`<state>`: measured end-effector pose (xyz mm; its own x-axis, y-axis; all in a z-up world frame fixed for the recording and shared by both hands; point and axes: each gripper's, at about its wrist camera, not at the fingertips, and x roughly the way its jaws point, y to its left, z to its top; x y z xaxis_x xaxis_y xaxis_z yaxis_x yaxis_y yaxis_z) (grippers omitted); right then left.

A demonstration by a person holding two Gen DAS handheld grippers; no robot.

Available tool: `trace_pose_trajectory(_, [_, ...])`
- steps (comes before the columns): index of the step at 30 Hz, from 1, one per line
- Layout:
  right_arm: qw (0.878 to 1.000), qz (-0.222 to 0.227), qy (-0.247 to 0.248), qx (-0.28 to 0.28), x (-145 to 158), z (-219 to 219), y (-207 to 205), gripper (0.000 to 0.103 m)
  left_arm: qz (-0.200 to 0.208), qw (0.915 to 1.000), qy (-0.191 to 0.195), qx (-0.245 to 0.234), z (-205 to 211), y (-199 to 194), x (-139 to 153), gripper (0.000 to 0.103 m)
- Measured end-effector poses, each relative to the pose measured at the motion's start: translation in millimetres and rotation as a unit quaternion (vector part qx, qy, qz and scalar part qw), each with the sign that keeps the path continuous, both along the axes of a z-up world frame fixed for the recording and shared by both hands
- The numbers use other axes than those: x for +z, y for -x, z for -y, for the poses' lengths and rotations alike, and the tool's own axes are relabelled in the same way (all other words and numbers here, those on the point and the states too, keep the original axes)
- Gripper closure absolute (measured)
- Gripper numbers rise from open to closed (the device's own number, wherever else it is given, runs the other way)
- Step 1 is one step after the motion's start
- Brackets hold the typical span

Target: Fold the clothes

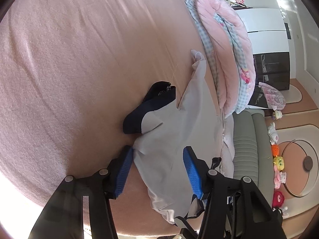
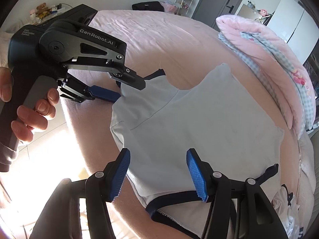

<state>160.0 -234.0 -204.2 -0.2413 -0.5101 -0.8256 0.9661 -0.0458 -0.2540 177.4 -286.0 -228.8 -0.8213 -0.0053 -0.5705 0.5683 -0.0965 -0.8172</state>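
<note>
A pale grey, soft cotton T-shirt with navy-blue trim (image 2: 199, 123) lies spread on the pink-sheeted bed (image 1: 79, 59), close to the bed's near edge, with one sleeve reaching out toward the rolled pink and blue-checked quilt (image 2: 279, 69) along the far side. The garment is only partly dealt with: some cloth already lies doubled over near its navy collar, yet the body is loose and rumpled, so the folding looks to be in its early or middle stage, with most of the tidy folds yet to be made. The left gripper (image 2: 127, 89) reaches in at the shirt's navy-edged corner near the collar; its blue-padded fingers (image 1: 125, 171) stand apart, with grey cloth lying between them, and I cannot tell that they press on it. A person's hand (image 2: 33, 109) holds its dark handle. The right gripper (image 2: 157, 173) hovers over the near hem, its jaws apart with fabric beneath them and nothing pinched. What is left, by my judgement, is to take both corners, carry them across and flatten the shirt into a neat packet.
</note>
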Motion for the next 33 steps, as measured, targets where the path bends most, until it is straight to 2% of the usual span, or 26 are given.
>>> trace_pose_trajectory(5, [1.0,-0.004,-0.006,0.004,-4.5,3.3,-6.2,0.045,-0.021,0.9994,-0.024,-0.013,-1.5,8.8,-4.1,0.054])
trace_pose_trajectory(9, [1.0,-0.017,-0.012,0.01,-11.1,9.8,-13.3,0.045,0.003,0.9995,-0.018,-0.025,-2.5,18.6,-4.8,0.054])
trace_pose_trajectory(15, [1.0,-0.015,-0.018,0.012,-20.6,23.1,-17.6,0.045,-0.003,0.9994,-0.014,-0.031,-3.5,16.0,-5.1,0.055])
trace_pose_trajectory(16, [1.0,-0.013,-0.02,0.011,-21.9,26.0,-17.4,0.045,-0.002,0.9994,-0.011,-0.031,-4.5,15.2,-5.3,0.057])
trace_pose_trajectory(19, [1.0,-0.008,-0.028,0.009,-25.8,34.6,-16.8,0.045,0.013,0.9995,0.002,-0.03,-7.0,12.8,-8.8,0.071])
trace_pose_trajectory(23, [0.999,-0.005,-0.034,0.008,-30.2,43.3,-15.9,0.045,-0.011,0.9996,0.01,-0.025,-7.9,3.5,-17.3,0.079])
trace_pose_trajectory(24, [0.999,-0.005,-0.034,0.007,-31.0,44.6,-15.3,0.045,-0.015,0.9996,0.011,-0.021,-8.5,0.8,-19.1,0.085])
trace_pose_trajectory(29, [0.999,0.0,-0.033,-0.011,-31.6,52.5,-11.6,0.045,-0.009,0.9992,0.032,-0.021,-12.0,1.0,-18.3,0.088])
trace_pose_trajectory(33, [0.999,-0.015,-0.029,-0.021,-32.4,59.0,-14.9,0.045,-0.006,0.9996,0.021,-0.018,-9.4,2.8,-18.6,0.088])
